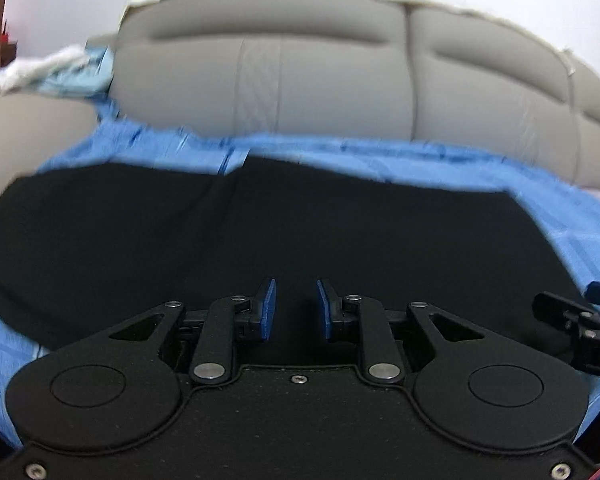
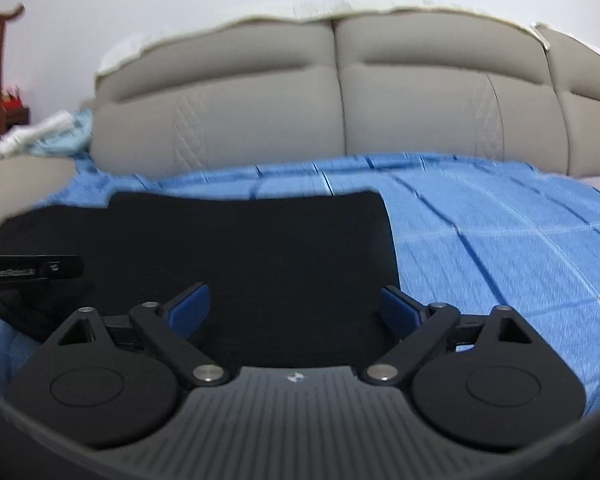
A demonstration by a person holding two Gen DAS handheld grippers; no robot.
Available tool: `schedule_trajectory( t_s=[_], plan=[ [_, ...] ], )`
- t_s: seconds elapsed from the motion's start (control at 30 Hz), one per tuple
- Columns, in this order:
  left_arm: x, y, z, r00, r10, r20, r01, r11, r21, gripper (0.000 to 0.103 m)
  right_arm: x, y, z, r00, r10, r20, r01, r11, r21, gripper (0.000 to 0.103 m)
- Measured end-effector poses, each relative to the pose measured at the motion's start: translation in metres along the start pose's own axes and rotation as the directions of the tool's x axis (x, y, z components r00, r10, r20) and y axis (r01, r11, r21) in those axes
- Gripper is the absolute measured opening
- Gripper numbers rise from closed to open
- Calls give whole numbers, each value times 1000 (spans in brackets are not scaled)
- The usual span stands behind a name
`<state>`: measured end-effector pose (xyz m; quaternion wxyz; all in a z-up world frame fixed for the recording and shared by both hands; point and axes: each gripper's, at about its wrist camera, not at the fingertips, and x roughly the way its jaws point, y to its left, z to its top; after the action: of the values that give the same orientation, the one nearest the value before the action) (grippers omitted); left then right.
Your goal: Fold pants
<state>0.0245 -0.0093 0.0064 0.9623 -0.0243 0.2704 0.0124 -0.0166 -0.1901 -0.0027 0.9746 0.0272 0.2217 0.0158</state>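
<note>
My left gripper has its jaws narrowed to a small gap with nothing between them; my right gripper is spread wide, also empty. Both hover low over the black pants, which lie flat on the blue sheet — already folded at least once, I judge. I'd pinch the near edge at two matched points, lift evenly, and carry it toward the grey headboard — keeping the layers aligned.

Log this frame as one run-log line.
phase: approach | left gripper: open, narrow gap, empty | right gripper: open wide, empty | black pants: lying on blue sheet
</note>
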Motion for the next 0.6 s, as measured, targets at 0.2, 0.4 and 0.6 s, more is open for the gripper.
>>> schedule_trajectory(
  t_s=[0.2, 0.4, 0.6],
  plan=[
    [1, 5, -19, 1000, 16, 16, -16, 1000, 21, 22, 7, -14, -19, 993, -109, -46, 110, 994, 9, 97],
    [2, 3, -22, 999, 20, 28, -20, 999, 27, 23, 2, -26, -22, 992, -115, -50, 116, 993, 17, 99],
    [0, 5, -21, 1000, 6, 21, -7, 1000, 22, 29, -5, -29, -22, 998, -44, -53, 48, 996, 79, 100]
  ],
)
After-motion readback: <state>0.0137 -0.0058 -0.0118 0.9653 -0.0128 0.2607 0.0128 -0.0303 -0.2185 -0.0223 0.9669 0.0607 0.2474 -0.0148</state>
